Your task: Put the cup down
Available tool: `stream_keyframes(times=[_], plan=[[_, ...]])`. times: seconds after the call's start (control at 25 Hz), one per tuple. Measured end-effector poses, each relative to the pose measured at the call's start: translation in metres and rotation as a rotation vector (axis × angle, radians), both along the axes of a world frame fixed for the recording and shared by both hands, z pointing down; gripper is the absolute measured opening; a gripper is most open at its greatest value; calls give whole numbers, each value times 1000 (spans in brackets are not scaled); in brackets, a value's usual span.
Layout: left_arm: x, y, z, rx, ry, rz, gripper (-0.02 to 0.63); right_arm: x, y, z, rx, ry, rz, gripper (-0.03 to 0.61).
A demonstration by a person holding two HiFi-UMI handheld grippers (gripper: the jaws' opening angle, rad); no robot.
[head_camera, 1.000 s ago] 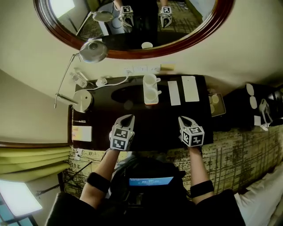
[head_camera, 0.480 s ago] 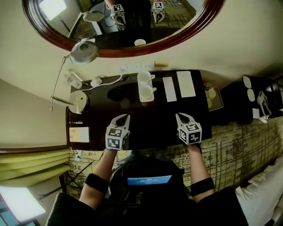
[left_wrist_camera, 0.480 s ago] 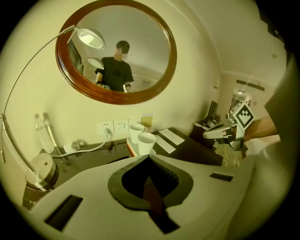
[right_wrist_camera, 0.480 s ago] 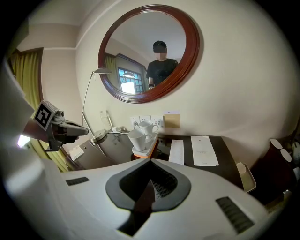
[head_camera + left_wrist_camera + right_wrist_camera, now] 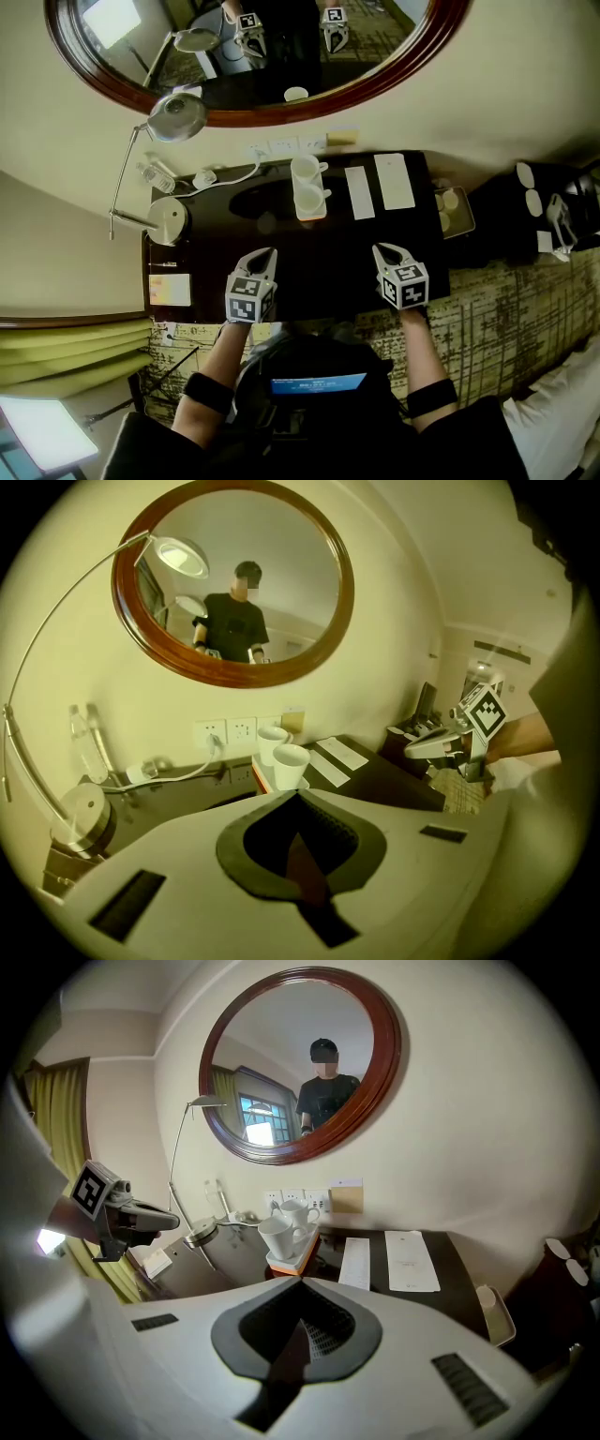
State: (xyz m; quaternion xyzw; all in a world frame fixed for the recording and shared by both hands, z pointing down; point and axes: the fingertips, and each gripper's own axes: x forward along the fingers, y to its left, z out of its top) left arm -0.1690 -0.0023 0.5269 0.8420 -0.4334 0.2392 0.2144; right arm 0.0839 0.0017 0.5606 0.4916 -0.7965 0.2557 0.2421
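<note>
L gripper (image 5: pixel 265 254) + R gripper (image 5: pixel 384 250): fingers pressed together, both empty, over table (image 5: pixel 337 281) front edge. Cups (image 5: pixel 306 199) upright on tray (image 5: pixel 310 217) at back, well apart from both. Looks done or not begun; can't tell which.

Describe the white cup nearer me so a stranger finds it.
Below the oval mirror is a dark desk, with a tray by the wall sockets. Of its two white cups, the front cup is yours; the back cup stands nearer the wall.

Open desk (image 5: pixel 323 267) leads to the cups (image 5: pixel 307 187); lamp (image 5: pixel 169 218) crowds its left.
</note>
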Motion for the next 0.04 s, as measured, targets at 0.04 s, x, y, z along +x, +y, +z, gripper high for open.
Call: stream_keyframes(times=[0.04], plan=[[1,2,0,-5,0,1,0,0,0,-1,-1,-1,-2,2]])
